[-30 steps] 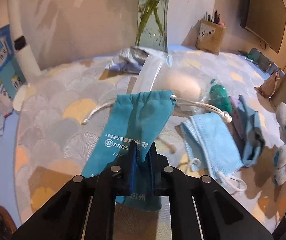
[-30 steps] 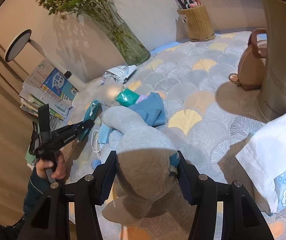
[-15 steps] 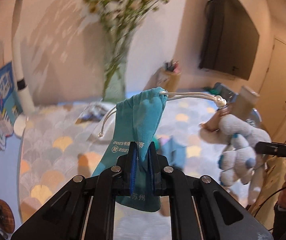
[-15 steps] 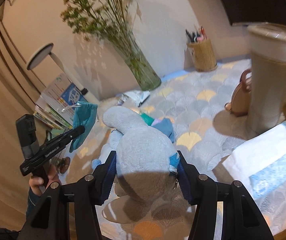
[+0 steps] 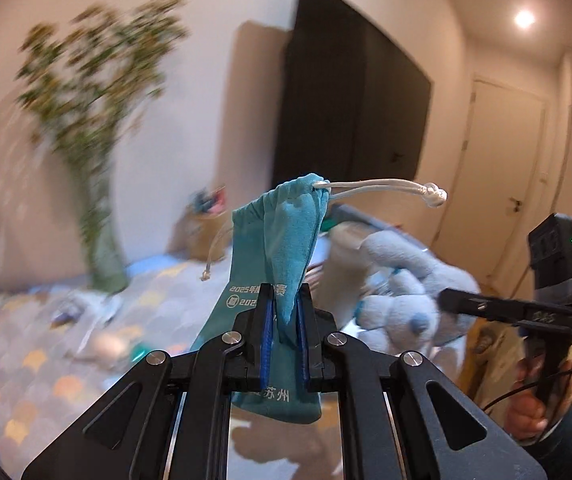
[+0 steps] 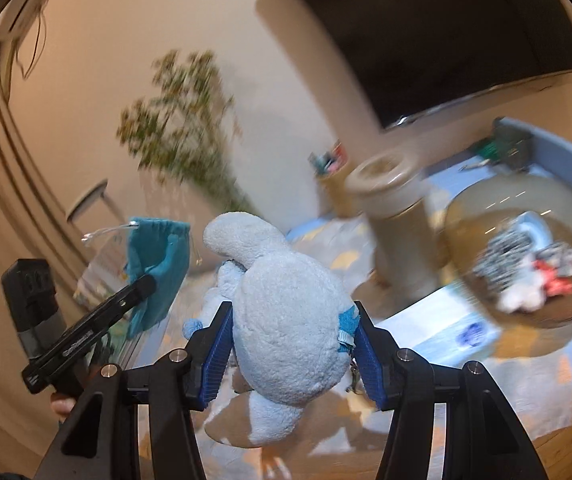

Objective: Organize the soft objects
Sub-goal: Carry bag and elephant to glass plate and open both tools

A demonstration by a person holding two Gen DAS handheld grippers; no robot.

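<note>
My left gripper (image 5: 284, 312) is shut on a teal drawstring pouch (image 5: 286, 236) with white cords and holds it in the air above the table. My right gripper (image 6: 292, 336) is shut on a pale blue plush toy (image 6: 286, 320), also lifted. The plush shows in the left wrist view (image 5: 402, 288) to the right of the pouch, and the pouch shows in the right wrist view (image 6: 157, 264) to the left of the plush. A round woven basket (image 6: 470, 212) holding several soft items stands at the right.
A table with a scallop-pattern cloth (image 5: 45, 360) lies below. On it are a glass vase of flowers (image 5: 101, 240), a pencil holder (image 6: 332, 184), a tall beige cylinder (image 6: 398, 224) and a tissue box (image 6: 446, 328). A dark screen (image 5: 350, 112) hangs on the wall.
Both grippers have risen from the table and swung right, carrying the pouch and the plush. The basket has come into the right wrist view.
</note>
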